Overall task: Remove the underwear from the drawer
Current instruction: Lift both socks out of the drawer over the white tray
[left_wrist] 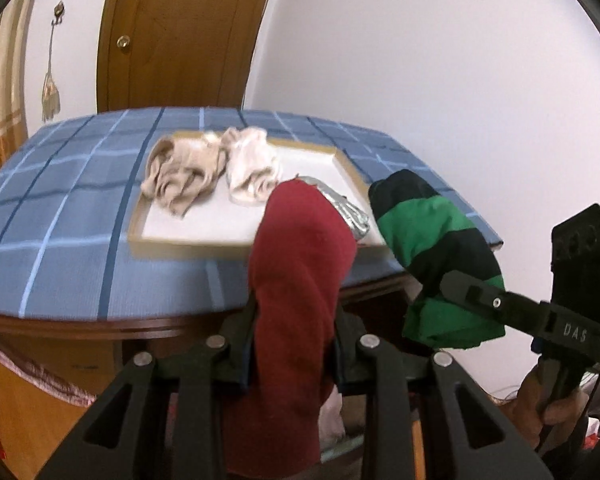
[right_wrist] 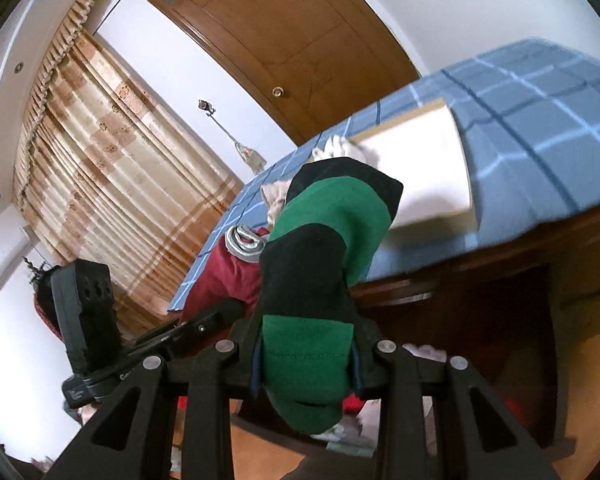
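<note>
My left gripper (left_wrist: 294, 344) is shut on dark red underwear (left_wrist: 300, 264) with a silver-grey waistband (left_wrist: 350, 212), which stands up between the jaws. Beside it to the right, my right gripper (right_wrist: 306, 354) is shut on green-and-black striped underwear (right_wrist: 320, 248), seen from the left wrist as a bundle (left_wrist: 432, 248) held in the black fingers (left_wrist: 484, 298). Both are held in the air in front of the table edge. A shallow white tray (left_wrist: 244, 224) on the blue checked cloth holds beige underwear (left_wrist: 180, 174) and pale pink underwear (left_wrist: 252, 170).
A blue checked cloth (left_wrist: 60, 216) covers the dark wooden table (left_wrist: 80, 326). Below its edge the drawer opening (right_wrist: 480, 312) shows dark, with more clothes (right_wrist: 424, 354) in it. A wooden door (left_wrist: 180, 36) and a white wall stand behind; curtains (right_wrist: 112, 168) hang at the left.
</note>
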The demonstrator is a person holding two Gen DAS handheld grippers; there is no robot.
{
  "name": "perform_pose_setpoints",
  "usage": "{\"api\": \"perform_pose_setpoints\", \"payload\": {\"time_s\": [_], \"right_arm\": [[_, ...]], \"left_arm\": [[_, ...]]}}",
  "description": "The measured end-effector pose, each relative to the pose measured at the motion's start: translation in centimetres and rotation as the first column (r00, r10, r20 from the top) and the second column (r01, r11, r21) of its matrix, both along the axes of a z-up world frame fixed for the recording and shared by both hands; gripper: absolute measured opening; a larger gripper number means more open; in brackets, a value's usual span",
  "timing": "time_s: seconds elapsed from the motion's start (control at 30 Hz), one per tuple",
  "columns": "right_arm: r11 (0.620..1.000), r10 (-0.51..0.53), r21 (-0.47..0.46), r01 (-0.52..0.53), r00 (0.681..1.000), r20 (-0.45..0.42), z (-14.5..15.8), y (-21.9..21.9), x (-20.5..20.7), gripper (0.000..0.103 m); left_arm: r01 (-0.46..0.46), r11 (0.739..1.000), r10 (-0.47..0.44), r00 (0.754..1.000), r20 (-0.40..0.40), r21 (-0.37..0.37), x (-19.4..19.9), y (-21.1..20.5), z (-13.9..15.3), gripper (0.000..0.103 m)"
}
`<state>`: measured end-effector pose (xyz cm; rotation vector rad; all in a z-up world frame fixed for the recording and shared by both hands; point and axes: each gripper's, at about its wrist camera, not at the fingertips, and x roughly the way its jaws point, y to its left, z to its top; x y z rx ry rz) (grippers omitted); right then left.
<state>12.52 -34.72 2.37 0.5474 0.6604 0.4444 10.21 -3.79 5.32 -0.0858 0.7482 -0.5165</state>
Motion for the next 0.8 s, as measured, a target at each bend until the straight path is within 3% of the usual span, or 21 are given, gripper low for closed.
{"api": "perform_pose_setpoints", "payload": {"time_s": [0.2, 0.43, 0.63, 0.8], "right_arm": [[0.996, -0.033, -0.075, 0.038, 0.997, 0.071, 2.3, -0.1, 2.1, 0.035], [0.987, -0.072, -0.136, 0.085, 0.993, 0.097, 3.5, -0.8, 6.0, 0.035], [0.974, -0.124, -0.18, 0.137, 0.989, 0.081, 3.6, -1.9, 10.6, 0.035], [0.964, -0.153, -0.214, 0.16, 0.987, 0.048, 3.1, -2.6, 14.9, 0.035]], "left_arm": [[-0.024, 1.0, 0.024, 0.998, 0.055, -0.011, 2.6, -1.8, 1.5, 0.027], [-0.06, 0.998, 0.06, 0.995, 0.079, -0.009, 6.5, -3.8, 2.0, 0.027], [-0.09, 0.996, 0.091, 0.994, 0.062, -0.023, 11.1, -6.0, 1.4, 0.027], [-0.116, 0.991, 0.116, 0.993, -0.011, -0.065, 15.8, -7.5, 0.3, 0.027]]}}
